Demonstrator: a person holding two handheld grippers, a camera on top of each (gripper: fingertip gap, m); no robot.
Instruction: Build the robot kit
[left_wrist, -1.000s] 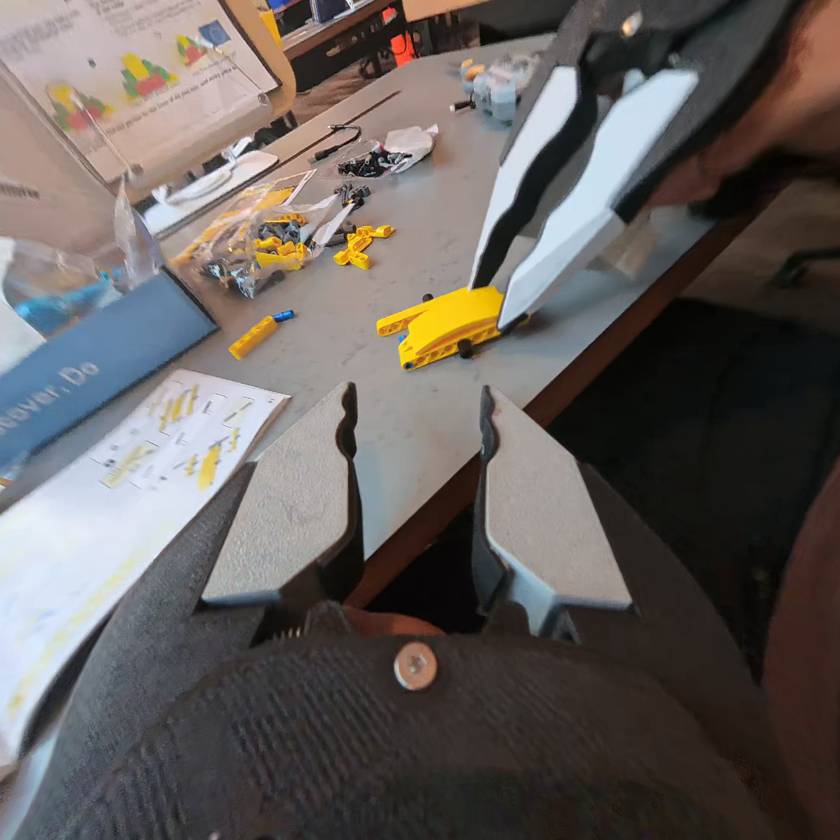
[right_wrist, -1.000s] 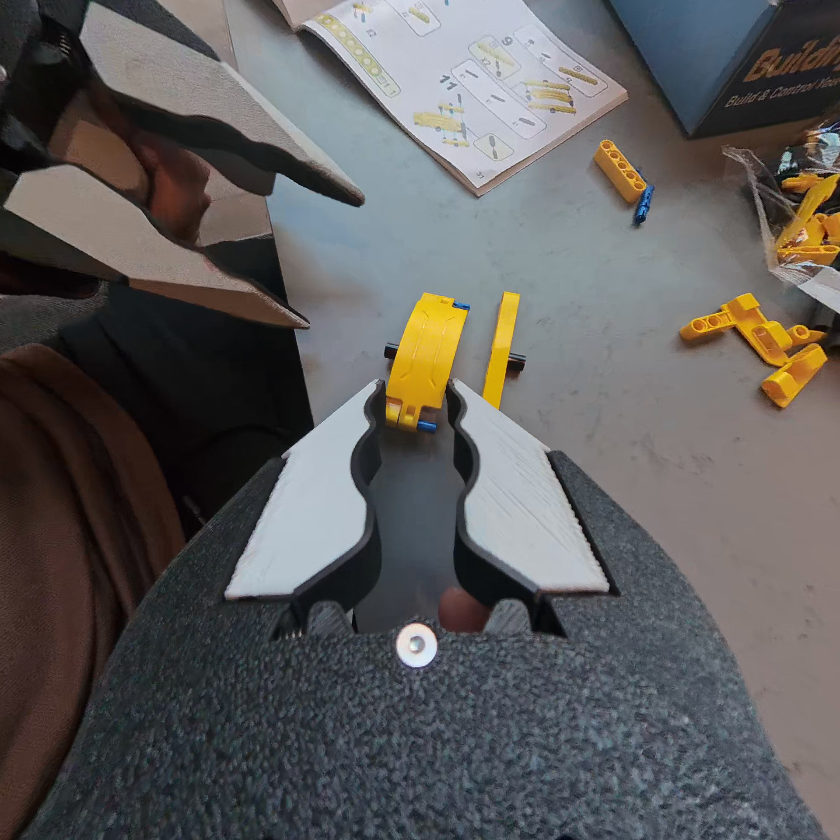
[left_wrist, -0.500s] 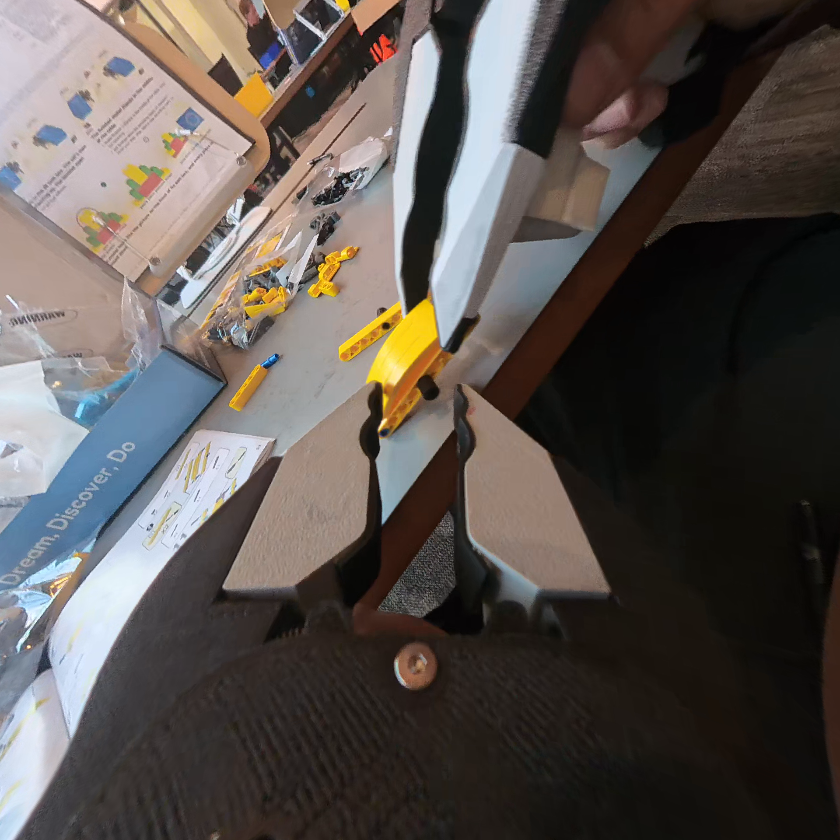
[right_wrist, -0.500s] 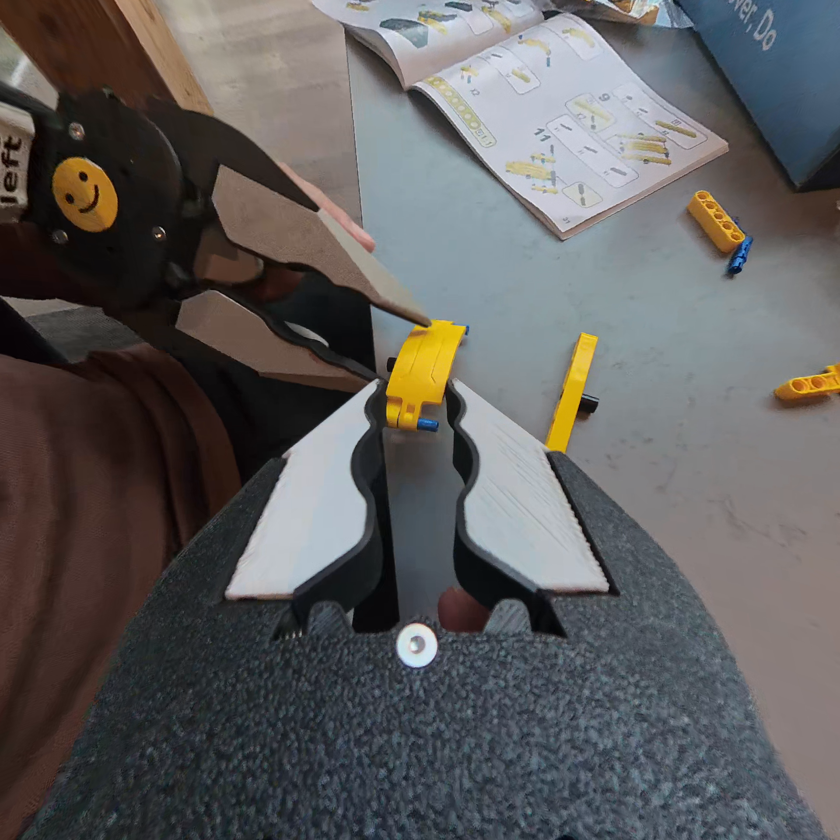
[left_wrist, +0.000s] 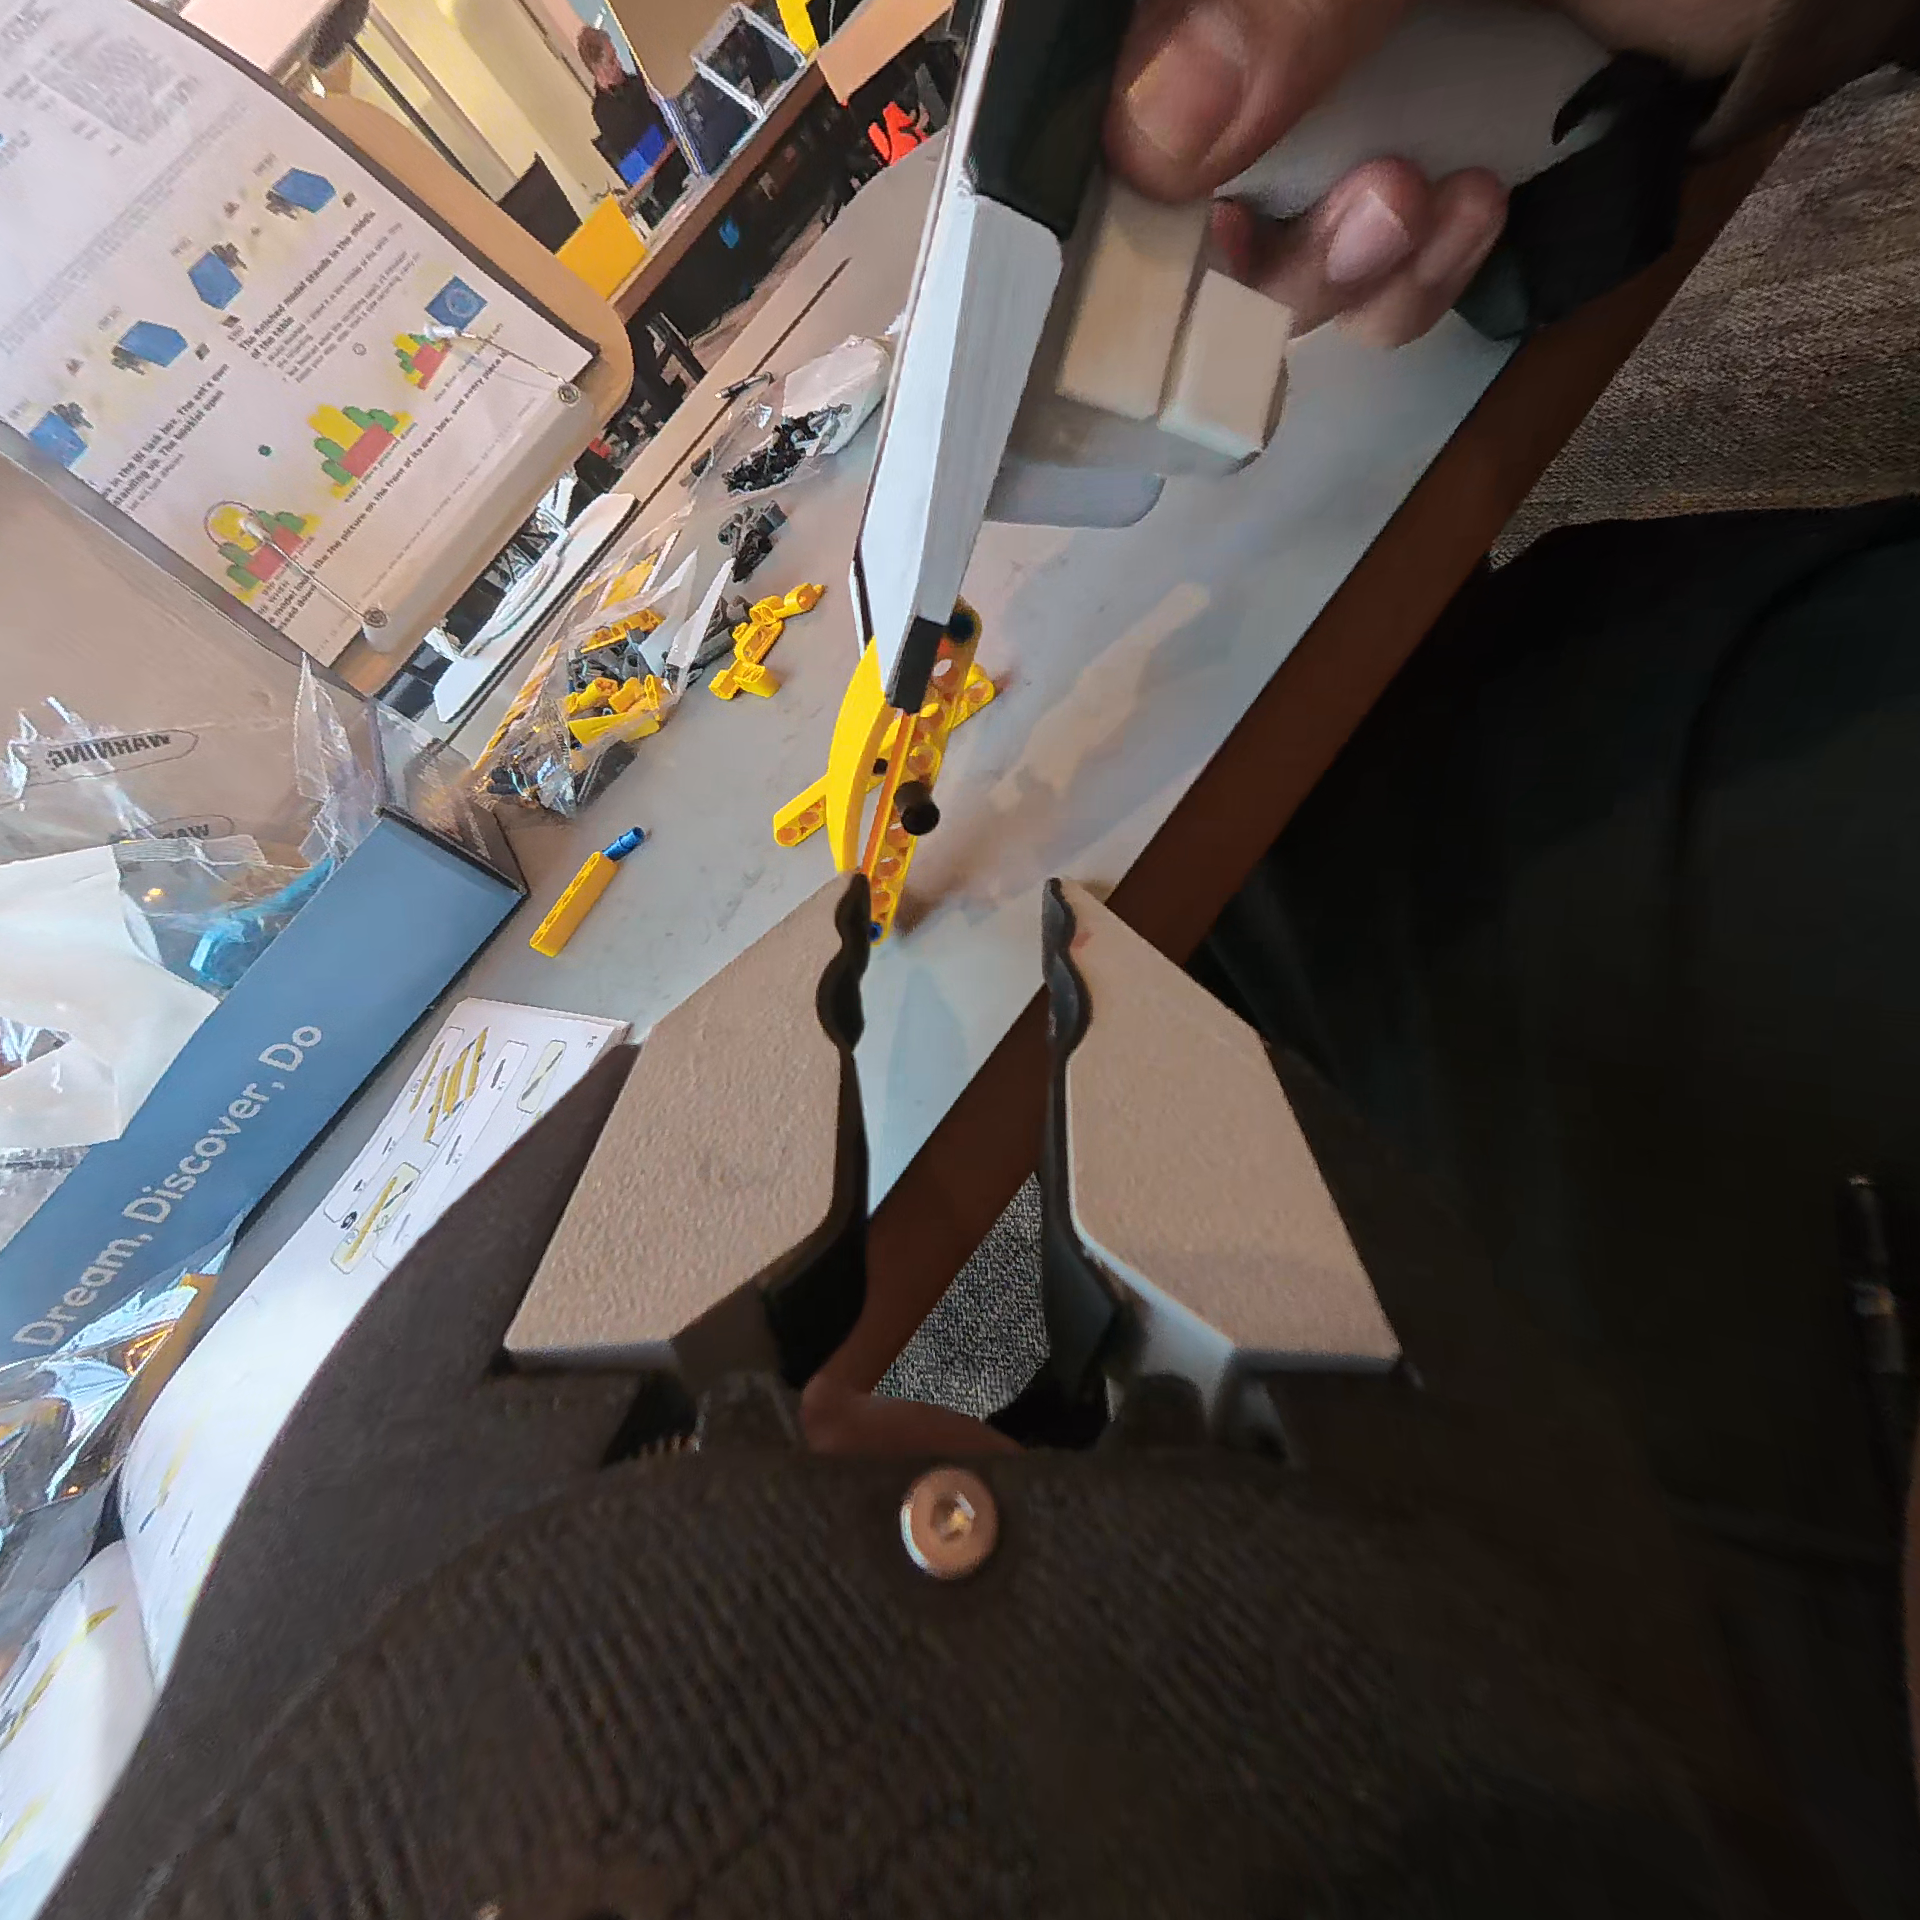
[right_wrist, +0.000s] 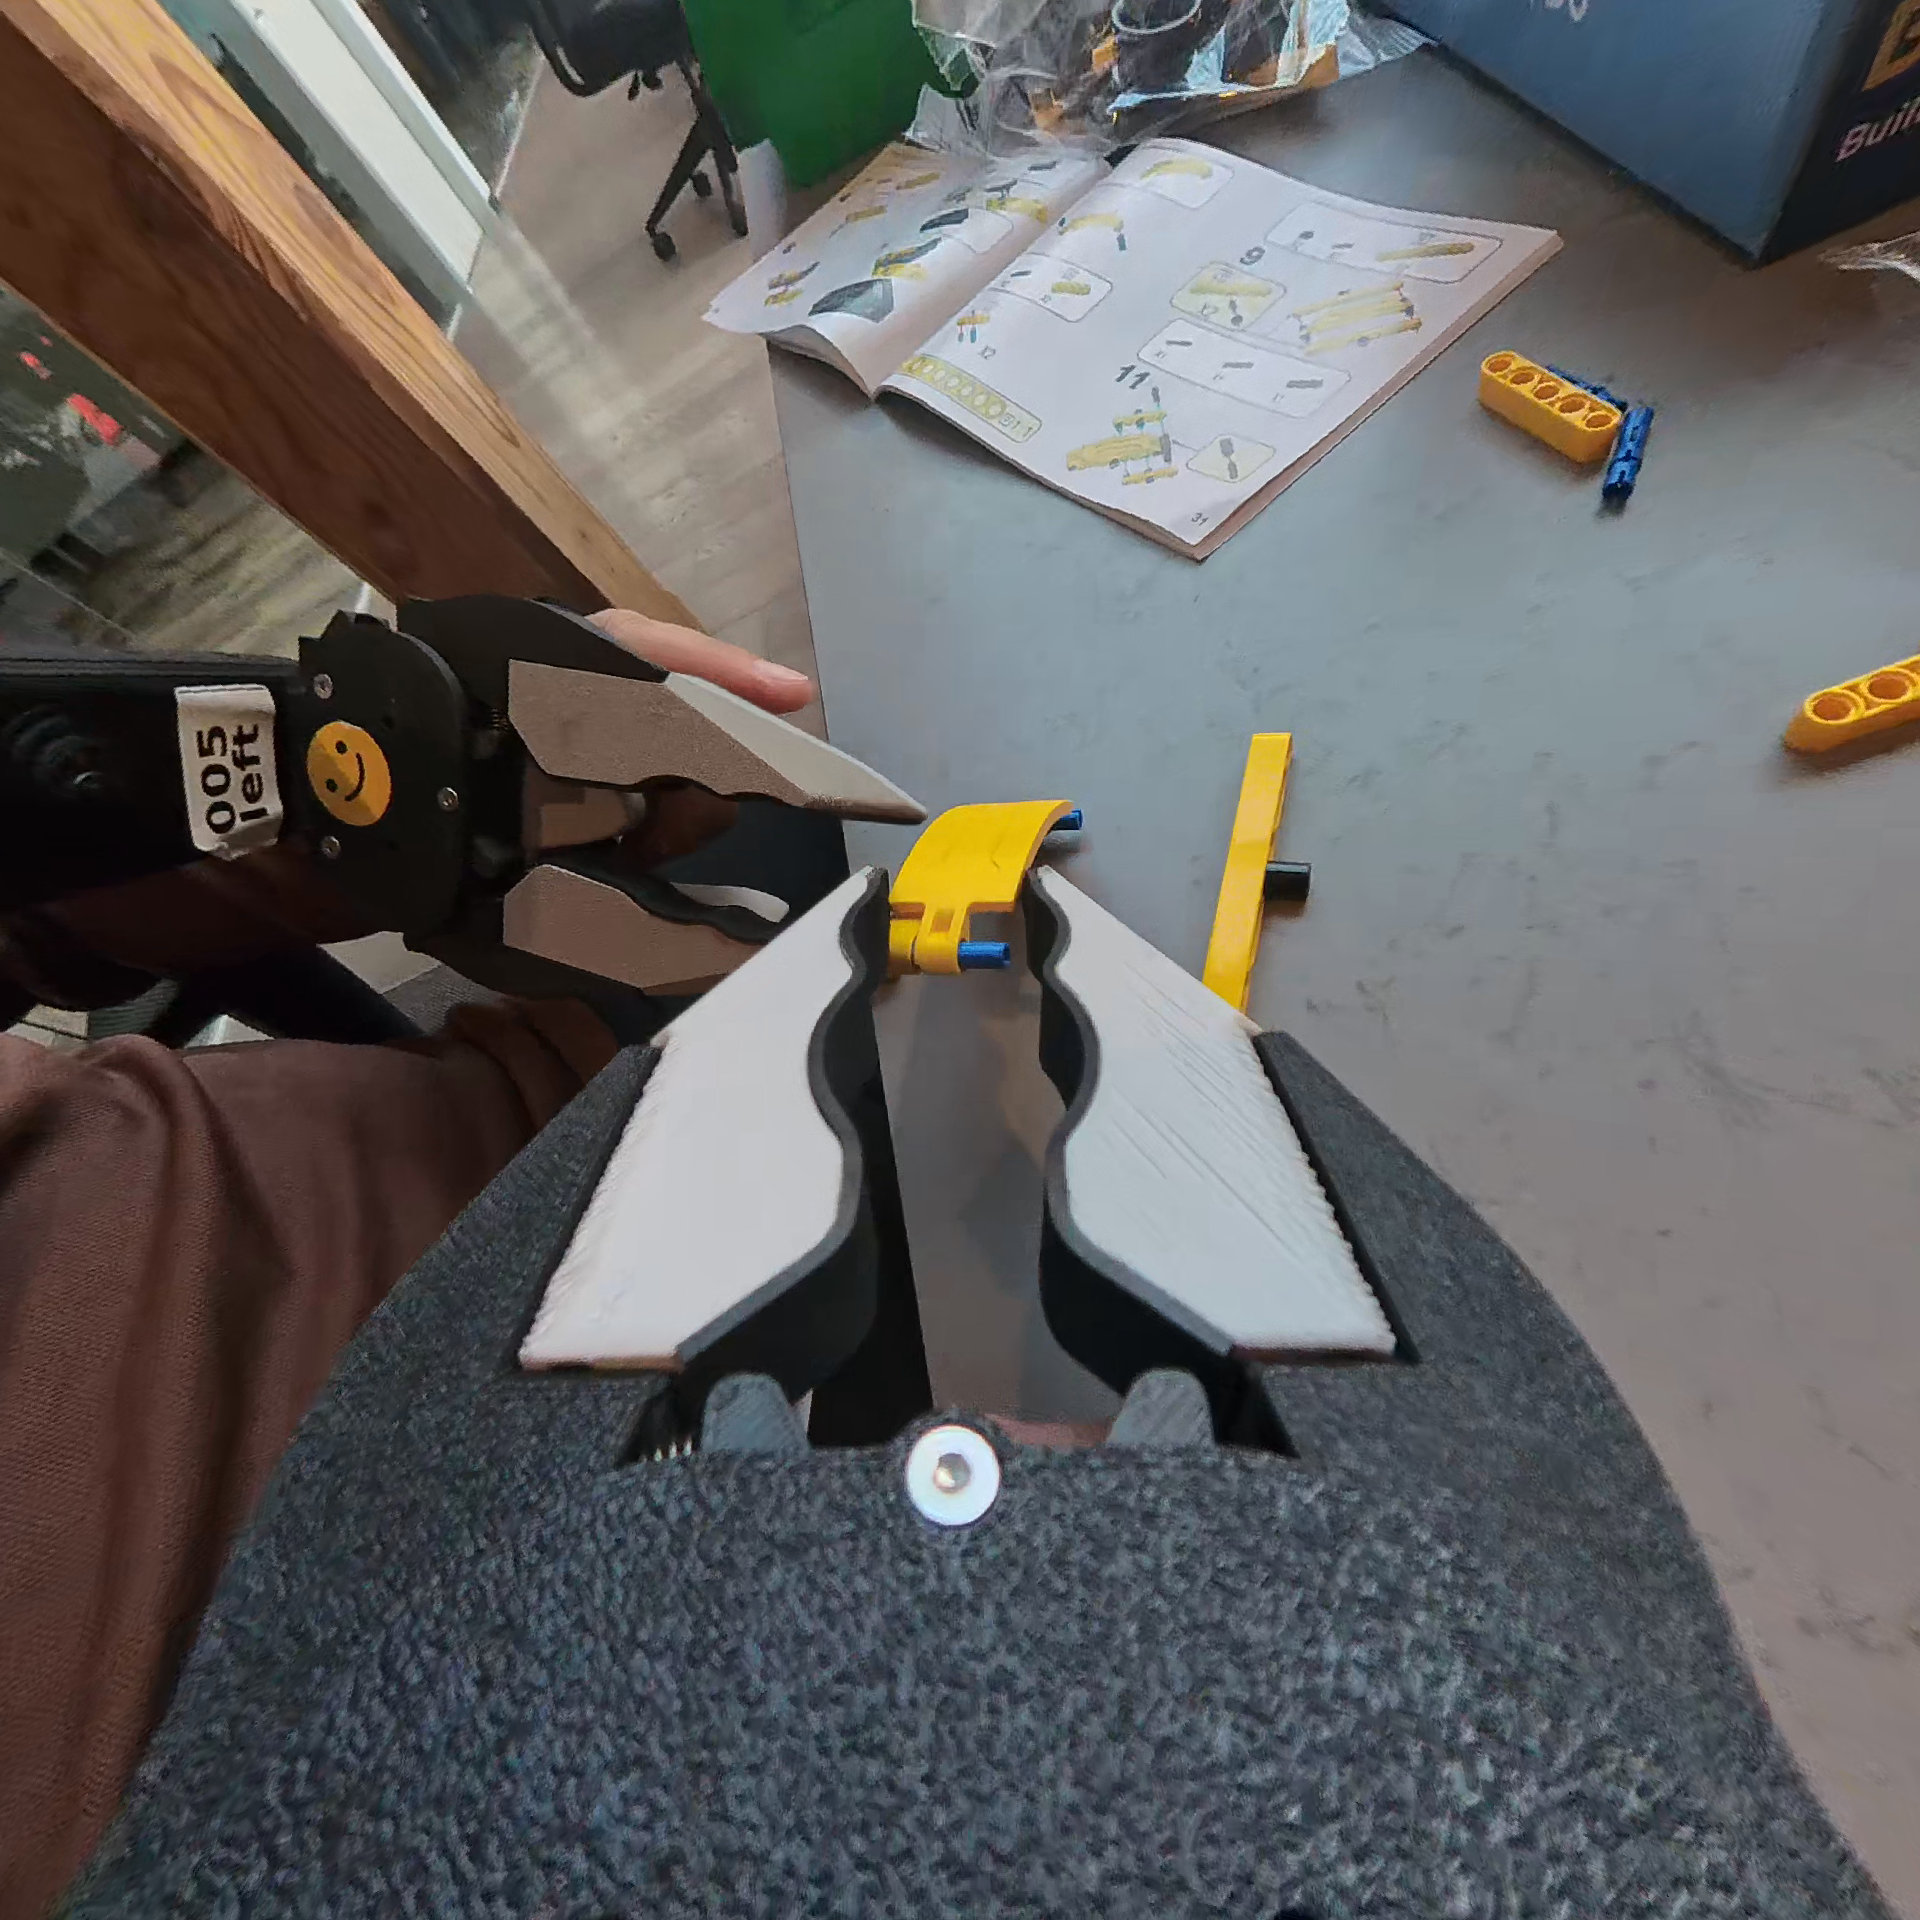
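Observation:
My right gripper (right_wrist: 953, 881) is shut on one end of a yellow curved panel (right_wrist: 977, 847) with blue pins and holds it tilted just over the grey table (right_wrist: 1455, 1039), near its front edge. In the left wrist view the panel (left_wrist: 857, 743) hangs edge-on under the white right fingers (left_wrist: 935, 436). My left gripper (left_wrist: 953, 902) is open, its left fingertip right beside the panel's lower end. From the right wrist view the left gripper (right_wrist: 847, 871) comes in from the left, its upper finger tip at the panel's edge. A long yellow beam (right_wrist: 1247, 862) with a black pin lies just right of the panel.
An open instruction booklet (right_wrist: 1143, 343) lies behind. A blue box (left_wrist: 239, 1049) and bags of parts (left_wrist: 603, 686) stand to the left. A short yellow beam with a blue pin (right_wrist: 1548, 405) and loose yellow pieces (left_wrist: 753, 655) lie on the table. The wooden table edge (left_wrist: 1299, 675) is close. Both grippers' tips are close together, under 4 cm apart.
The right gripper has lifted the yellow panel off the table, leaving the long beam behind. The left gripper has moved in beside the panel and its jaws have narrowed.

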